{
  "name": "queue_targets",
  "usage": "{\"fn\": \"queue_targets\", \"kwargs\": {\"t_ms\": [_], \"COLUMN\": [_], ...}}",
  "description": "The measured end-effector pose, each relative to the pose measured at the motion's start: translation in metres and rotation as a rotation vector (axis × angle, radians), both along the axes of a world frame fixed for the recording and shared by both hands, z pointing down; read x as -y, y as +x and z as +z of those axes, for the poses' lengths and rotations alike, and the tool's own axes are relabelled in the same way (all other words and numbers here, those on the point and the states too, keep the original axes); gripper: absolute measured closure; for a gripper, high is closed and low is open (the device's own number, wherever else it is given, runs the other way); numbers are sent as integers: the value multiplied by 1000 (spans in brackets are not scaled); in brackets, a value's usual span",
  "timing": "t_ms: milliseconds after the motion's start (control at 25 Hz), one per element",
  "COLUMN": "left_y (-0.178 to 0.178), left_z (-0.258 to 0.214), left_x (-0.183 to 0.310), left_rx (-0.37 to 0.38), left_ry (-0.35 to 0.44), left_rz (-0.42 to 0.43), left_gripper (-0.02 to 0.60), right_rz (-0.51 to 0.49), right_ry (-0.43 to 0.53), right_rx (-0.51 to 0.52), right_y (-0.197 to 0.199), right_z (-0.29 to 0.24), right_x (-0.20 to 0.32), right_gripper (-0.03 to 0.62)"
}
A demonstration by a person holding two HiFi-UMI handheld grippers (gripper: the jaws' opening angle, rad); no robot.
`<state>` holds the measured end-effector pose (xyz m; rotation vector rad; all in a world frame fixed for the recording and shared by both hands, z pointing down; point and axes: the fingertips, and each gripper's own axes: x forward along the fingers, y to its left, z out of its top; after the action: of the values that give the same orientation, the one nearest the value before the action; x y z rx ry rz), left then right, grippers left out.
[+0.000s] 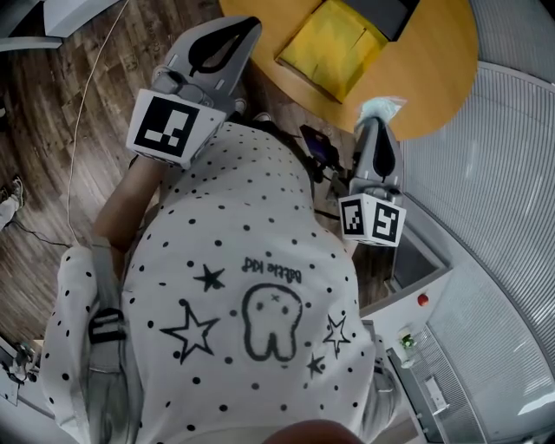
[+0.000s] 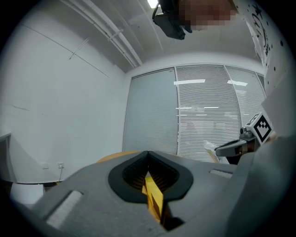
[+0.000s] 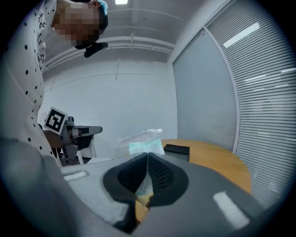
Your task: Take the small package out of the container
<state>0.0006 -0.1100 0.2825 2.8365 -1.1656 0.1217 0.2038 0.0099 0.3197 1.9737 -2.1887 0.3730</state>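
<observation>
Now the package (image 1: 381, 107) is pinched between the closed jaws of the right gripper (image 1: 379, 120) and is held above the near edge of the table (image 1: 442, 61). A yellow bag (image 1: 334, 43) is laid on the table, apart from the package. The left gripper (image 1: 241, 26) is closed beside the table's edge. A yellow strip (image 2: 152, 196) is seen in its slit, and whether it is held cannot be told.
</observation>
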Motion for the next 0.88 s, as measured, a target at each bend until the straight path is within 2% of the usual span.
{"fn": "queue_targets", "kwargs": {"t_ms": [880], "left_y": [0], "left_z": [-3], "left_x": [1], "left_rx": [-1], "left_ry": [10], "left_rz": [-3], "left_gripper": [571], "right_rz": [0], "right_ry": [8], "right_rx": [-11], "right_y": [4], "right_z": [-2], "right_x": [4], "right_gripper": [589]}}
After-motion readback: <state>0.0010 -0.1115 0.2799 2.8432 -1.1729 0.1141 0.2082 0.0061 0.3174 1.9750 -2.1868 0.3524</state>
